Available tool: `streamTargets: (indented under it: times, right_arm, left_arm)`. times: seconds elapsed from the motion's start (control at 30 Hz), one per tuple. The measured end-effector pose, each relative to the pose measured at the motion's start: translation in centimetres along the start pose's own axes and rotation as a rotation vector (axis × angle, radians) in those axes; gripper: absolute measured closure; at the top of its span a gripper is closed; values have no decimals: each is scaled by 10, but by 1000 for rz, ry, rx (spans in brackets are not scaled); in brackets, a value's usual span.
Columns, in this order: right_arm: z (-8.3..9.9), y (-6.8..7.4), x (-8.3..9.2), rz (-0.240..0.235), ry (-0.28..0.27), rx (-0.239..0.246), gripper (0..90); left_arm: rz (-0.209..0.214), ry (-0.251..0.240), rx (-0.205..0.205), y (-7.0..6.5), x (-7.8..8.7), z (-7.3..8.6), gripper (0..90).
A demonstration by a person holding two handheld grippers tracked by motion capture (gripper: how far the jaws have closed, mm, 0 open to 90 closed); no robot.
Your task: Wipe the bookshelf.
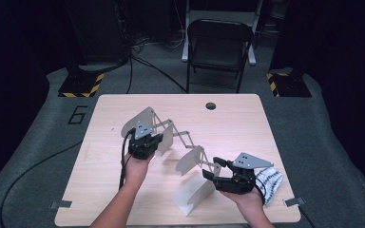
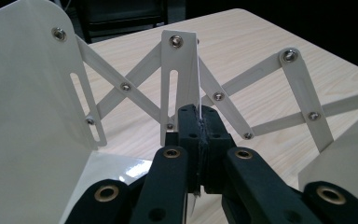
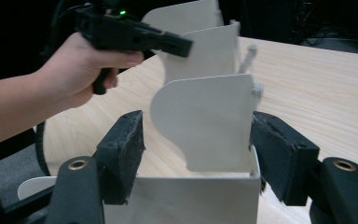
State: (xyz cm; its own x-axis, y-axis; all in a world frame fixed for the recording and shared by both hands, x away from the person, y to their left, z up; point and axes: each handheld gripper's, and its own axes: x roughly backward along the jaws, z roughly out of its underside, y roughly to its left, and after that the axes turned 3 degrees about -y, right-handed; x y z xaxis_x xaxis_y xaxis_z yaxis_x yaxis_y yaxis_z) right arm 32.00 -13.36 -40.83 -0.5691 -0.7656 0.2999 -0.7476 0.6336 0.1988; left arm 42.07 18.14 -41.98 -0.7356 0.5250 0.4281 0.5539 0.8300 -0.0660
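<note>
Matt white metal rack (image 1: 171, 142), pale wood-grain table (image 1: 237, 128), striped cloth (image 1: 269, 183)

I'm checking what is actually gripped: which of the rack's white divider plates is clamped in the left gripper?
The second plate from the far-left end, the narrow one seen edge-on between the shut left gripper pads. The big end plate beside it stands free, like the plates near the right gripper.

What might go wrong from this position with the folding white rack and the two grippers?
1. The left gripper pinches only one thin divider of the rack, so a pull may bend or slip it.
2. The right gripper is open around another panel; closing off-centre could tilt the rack.
3. The striped cloth lies beside the right hand and may get dragged.
</note>
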Motion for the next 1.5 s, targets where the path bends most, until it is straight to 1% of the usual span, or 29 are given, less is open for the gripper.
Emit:
streamTargets:
  times: [0.1,0.17,0.2,0.23,0.3,0.37,0.4,0.57,0.6,0.63,0.67,0.73,0.83,0.93,0.97,1.0,1.03,1.07,1.1,1.13,1.2,1.23,1.27,1.3,1.33,1.5]
  right_arm:
    - [0,3,-4,-6,6,4,338]
    - [-1,3,-4,-7,7,-1,330]
    - [-1,3,-4,-8,7,-2,331]
    - [-1,2,-3,-17,4,-4,336]
    - [-2,0,-1,-15,3,3,340]
    - [-2,-2,2,-2,0,10,334]
    - [-3,-3,4,6,-4,13,329]
    - [-3,-10,18,30,-19,10,317]
    - [-1,-11,22,32,-17,-8,313]
    - [0,-13,23,29,-27,-2,312]
    - [2,-14,26,24,-35,-11,307]
    - [4,-15,27,20,-26,-13,302]
    - [7,-13,27,7,-8,6,301]
    - [12,-13,24,-1,19,28,294]
    - [12,-13,24,-1,19,28,294]
    - [15,-14,21,-22,21,8,302]
    - [15,-14,21,-22,21,8,302]
    - [18,-13,18,-41,35,10,344]
    - [20,-11,16,-39,40,18,324]
    - [21,-8,14,-27,51,36,314]
    - [22,-7,13,-22,58,43,316]
    - [24,-4,12,-22,59,49,332]
    - [25,-3,13,-23,61,40,345]
    - [30,0,11,-37,60,36,364]
    - [30,0,11,-37,60,36,364]
    - [39,8,7,-43,76,42,375]
  left_arm:
    - [17,8,4,0,-7,-5,885]
    - [18,8,6,0,-9,-6,883]
    - [25,5,12,0,-10,-6,882]
    - [26,2,17,0,-10,-5,879]
    - [33,-4,28,0,-10,-4,872]
    - [48,-3,37,3,-8,-3,867]
    - [46,-4,40,3,-8,-3,865]
    - [44,1,35,4,-6,-2,864]
    - [46,2,32,4,-5,-2,864]
    - [49,1,31,4,-5,-2,864]
    - [48,2,31,4,-5,-2,865]
    - [48,-2,31,4,-6,-2,866]
    - [48,-3,28,3,-6,-2,868]
    - [50,4,12,2,-7,-3,874]
    - [50,4,12,2,-7,-3,877]
    - [50,11,-8,0,-7,-4,879]
    - [50,11,-8,0,-7,-4,880]
    - [57,12,-11,-1,-8,-4,881]
    - [63,15,-12,-1,-8,-5,881]
    - [64,18,-18,-2,-8,-5,881]
    - [64,13,-14,-3,-9,-5,882]
    - [67,13,-12,-3,-9,-5,882]
    - [67,14,-13,-3,-9,-6,882]
    - [71,14,-12,-3,-9,-6,880]
    - [80,12,-8,-4,-10,-6,880]
    - [101,20,-23,-7,-12,-7,879]
